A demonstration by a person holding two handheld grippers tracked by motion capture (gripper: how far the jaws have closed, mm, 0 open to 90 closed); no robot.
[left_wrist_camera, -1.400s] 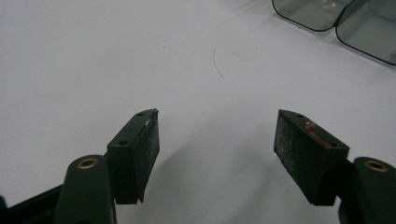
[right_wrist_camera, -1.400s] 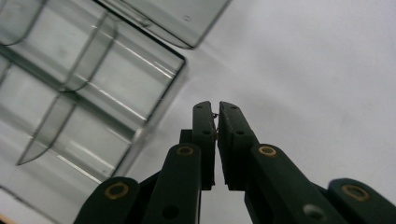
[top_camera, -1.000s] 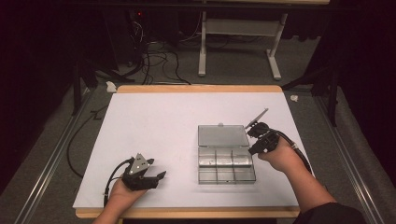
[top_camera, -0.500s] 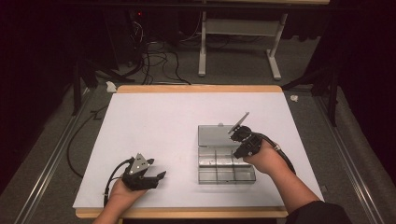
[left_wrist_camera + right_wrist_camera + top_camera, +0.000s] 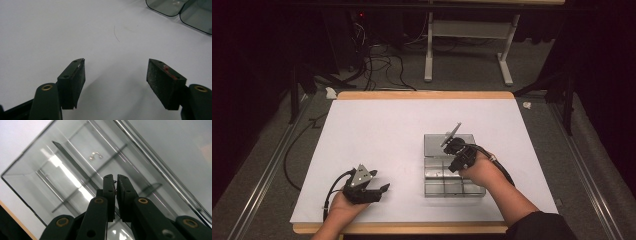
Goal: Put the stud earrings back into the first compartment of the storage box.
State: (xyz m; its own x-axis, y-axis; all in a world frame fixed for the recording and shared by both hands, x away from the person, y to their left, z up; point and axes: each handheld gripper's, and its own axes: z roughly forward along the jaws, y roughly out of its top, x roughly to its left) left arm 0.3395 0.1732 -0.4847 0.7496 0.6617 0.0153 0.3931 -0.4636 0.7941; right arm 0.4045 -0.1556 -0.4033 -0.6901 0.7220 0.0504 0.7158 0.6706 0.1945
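Clear divided box (image 5: pixel 452 167) right of centre on the white table (image 5: pixel 377 135), lid laid back on the far side. Right gripper (image 5: pixel 116 185) over it, jaws pinched nearly together. Left gripper (image 5: pixel 116 77) near left, jaws wide, holding nothing.

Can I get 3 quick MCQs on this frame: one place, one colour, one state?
1. Where does the clear compartment box lie?
A. Table's right half, near the front edge
B. Far left corner
C. On the floor

2. What colour is the table's top sheet?
A. Green
B. White
C. Red

3. How do the left hand-held gripper's jaws stand?
A. Shut on the box
B. Shut on nothing
C. Open, nothing between them

Key: 1 A, the high view shows the box under the right hand-held gripper. 2 B, the sheet is white with a wooden border. 3 C, the left gripper view shows bare sheet between its pads.
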